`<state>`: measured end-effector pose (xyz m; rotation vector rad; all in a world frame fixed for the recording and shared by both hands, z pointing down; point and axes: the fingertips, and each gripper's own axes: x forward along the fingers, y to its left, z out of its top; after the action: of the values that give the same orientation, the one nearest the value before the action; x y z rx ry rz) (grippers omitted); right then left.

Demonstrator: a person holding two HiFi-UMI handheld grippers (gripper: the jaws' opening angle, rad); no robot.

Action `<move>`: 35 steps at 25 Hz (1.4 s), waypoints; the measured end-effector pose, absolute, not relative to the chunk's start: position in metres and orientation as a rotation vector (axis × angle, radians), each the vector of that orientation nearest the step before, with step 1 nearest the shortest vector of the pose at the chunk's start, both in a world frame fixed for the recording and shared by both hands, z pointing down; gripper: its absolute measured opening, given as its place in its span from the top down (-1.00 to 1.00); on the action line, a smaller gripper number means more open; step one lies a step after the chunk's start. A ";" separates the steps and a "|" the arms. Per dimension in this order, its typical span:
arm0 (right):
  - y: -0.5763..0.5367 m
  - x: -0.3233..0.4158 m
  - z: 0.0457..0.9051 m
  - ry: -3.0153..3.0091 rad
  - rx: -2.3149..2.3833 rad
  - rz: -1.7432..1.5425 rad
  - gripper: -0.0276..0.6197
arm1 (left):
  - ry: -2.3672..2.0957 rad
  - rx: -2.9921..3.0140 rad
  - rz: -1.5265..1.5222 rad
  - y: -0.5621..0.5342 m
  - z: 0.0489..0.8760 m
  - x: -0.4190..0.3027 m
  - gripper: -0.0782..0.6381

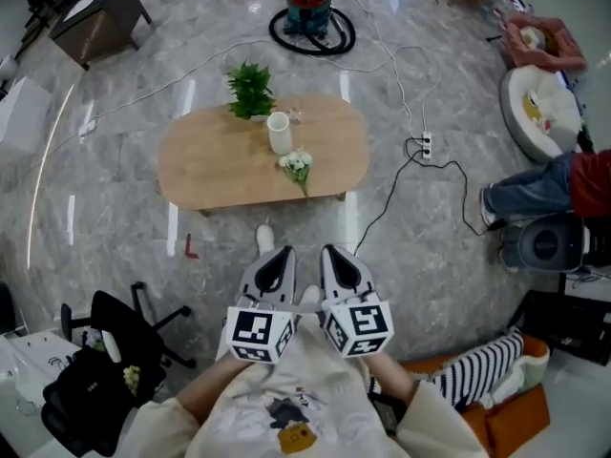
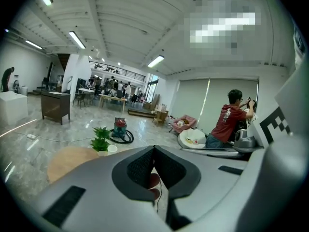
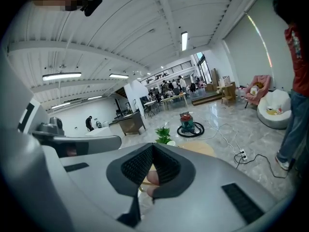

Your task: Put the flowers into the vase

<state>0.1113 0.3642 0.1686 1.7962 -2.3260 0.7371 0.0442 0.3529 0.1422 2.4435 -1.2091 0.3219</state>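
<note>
Nothing is done yet. The small white flowers lie at the oval wooden bench's front edge, beside the tall white vase. The left claw and right claw are closed tight, empty, far off.

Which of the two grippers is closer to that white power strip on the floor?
Right. In the head view the right gripper lies below and left of the power strip. The left gripper sits beside it, even farther left.
</note>
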 end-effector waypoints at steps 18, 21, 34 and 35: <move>0.160 0.043 0.224 -2.145 1.652 0.863 0.90 | -1.059 2.317 0.421 0.146 0.204 -0.023 0.77; 0.145 0.037 0.222 -2.135 1.663 0.861 0.90 | -1.055 2.325 0.437 0.131 0.205 -0.031 0.77; 0.112 0.054 0.286 -2.125 1.541 0.965 0.90 | -1.123 2.201 0.540 0.094 0.261 -0.008 0.77; 0.112 0.057 0.293 -2.118 1.535 0.974 0.90 | -1.131 2.182 0.541 0.092 0.269 -0.005 0.77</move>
<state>0.0571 0.1120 0.2925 1.5348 -2.1182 0.9741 -0.0049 0.0925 0.2687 2.1821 -1.1307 0.5407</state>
